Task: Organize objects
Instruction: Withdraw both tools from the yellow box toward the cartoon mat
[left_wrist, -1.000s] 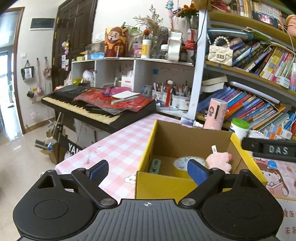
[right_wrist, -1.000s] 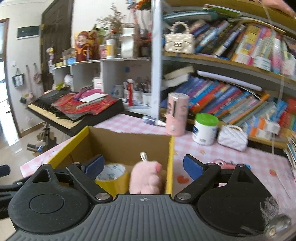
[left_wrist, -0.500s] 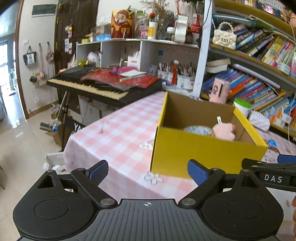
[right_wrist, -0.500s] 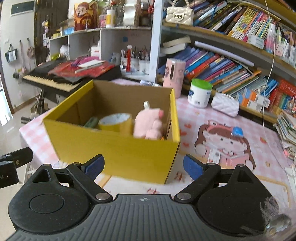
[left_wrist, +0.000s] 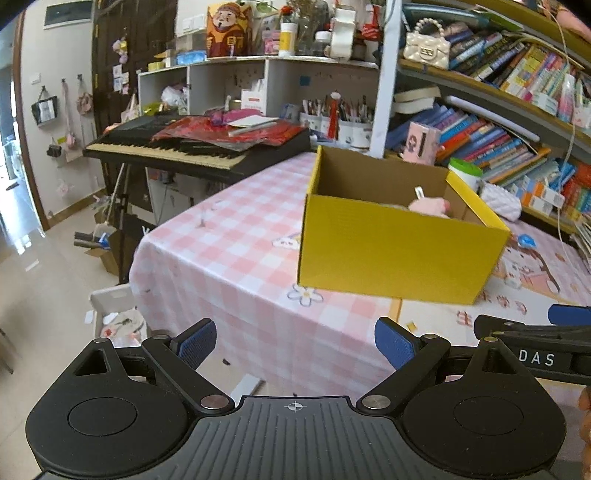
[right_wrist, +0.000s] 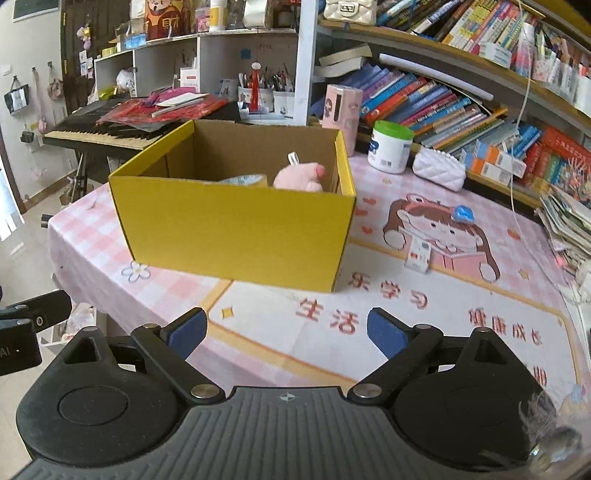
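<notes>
A yellow cardboard box (left_wrist: 391, 251) (right_wrist: 236, 236) stands open-topped on the pink checked tablecloth. Inside it a pink plush toy (right_wrist: 301, 177) (left_wrist: 428, 205) leans against the right wall, and the rim of a tape roll (right_wrist: 243, 180) shows beside it. My left gripper (left_wrist: 295, 343) is open and empty, held off the table's near edge, well short of the box. My right gripper (right_wrist: 286, 330) is open and empty too, above the printed mat in front of the box. In the left wrist view the right gripper's finger (left_wrist: 535, 332) juts in from the right.
A white jar with a green lid (right_wrist: 390, 147), a white quilted pouch (right_wrist: 437, 170), a pink tin (right_wrist: 341, 110) and a small card (right_wrist: 418, 254) lie beyond and right of the box. Bookshelves (right_wrist: 461, 92) line the back. A keyboard (left_wrist: 184, 147) stands left of the table.
Both grippers have drawn back from above the box toward the table's near edge and sunk lower. The box now looks smaller and farther. Both stayed open and empty.
</notes>
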